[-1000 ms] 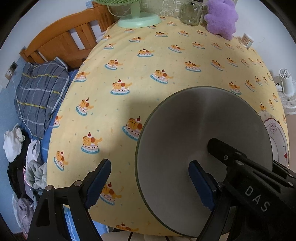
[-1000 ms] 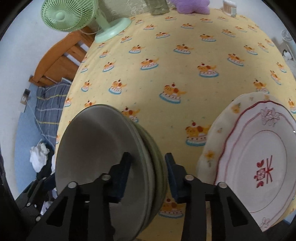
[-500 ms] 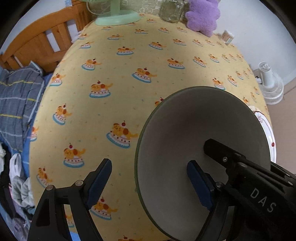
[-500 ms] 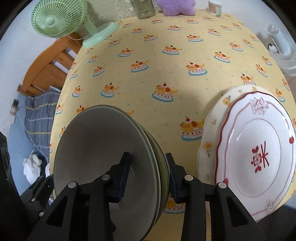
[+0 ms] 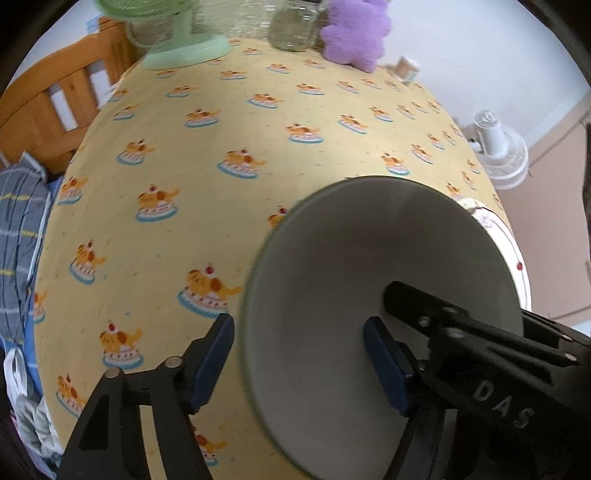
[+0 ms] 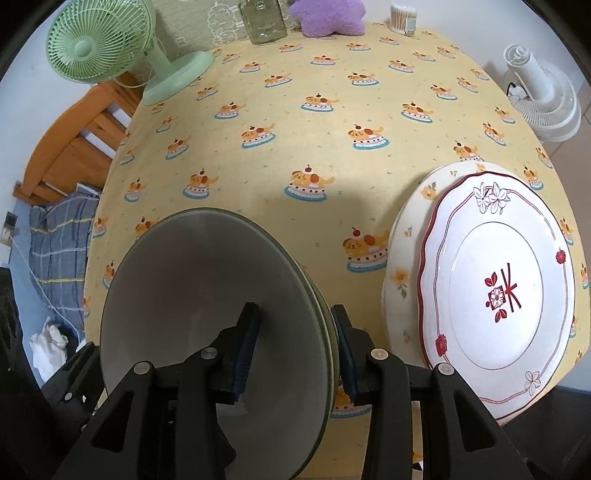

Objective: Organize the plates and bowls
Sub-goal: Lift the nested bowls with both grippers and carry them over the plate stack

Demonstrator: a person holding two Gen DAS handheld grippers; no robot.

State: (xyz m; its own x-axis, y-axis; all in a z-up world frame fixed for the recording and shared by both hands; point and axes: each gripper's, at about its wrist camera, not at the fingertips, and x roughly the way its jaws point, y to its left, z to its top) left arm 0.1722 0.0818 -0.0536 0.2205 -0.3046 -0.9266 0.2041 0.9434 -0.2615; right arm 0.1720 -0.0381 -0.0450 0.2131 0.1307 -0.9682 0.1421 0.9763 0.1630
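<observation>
Left wrist view: one grey bowl (image 5: pixel 369 280) sits on the yellow tablecloth (image 5: pixel 229 122), the landmark here. The left gripper (image 5: pixel 299 363) straddles the bowl's near-left rim; its jaws are closing, one blue pad (image 5: pixel 212 363) outside the rim and clear of it, the other inside. A second ago the outer pad stood well off from the rim; now it is just beside it. One patterned plate's edge (image 5: pixel 513 251) peeks out behind the bowl, at the cloth's right edge.

Right wrist view: the right gripper (image 6: pixel 295 350) clamps the right wall of a nested stack of grey bowls (image 6: pixel 207 295), at least two rims visible, at the cloth's near edge. Two stacked plates (image 6: pixel 495 291) lie right of the bowls, on the cloth. The grip matches the earlier frame. At the cloth's far edge stand one green fan (image 6: pixel 110 48), one jar (image 6: pixel 264 20) and one purple plush (image 6: pixel 325 16).
</observation>
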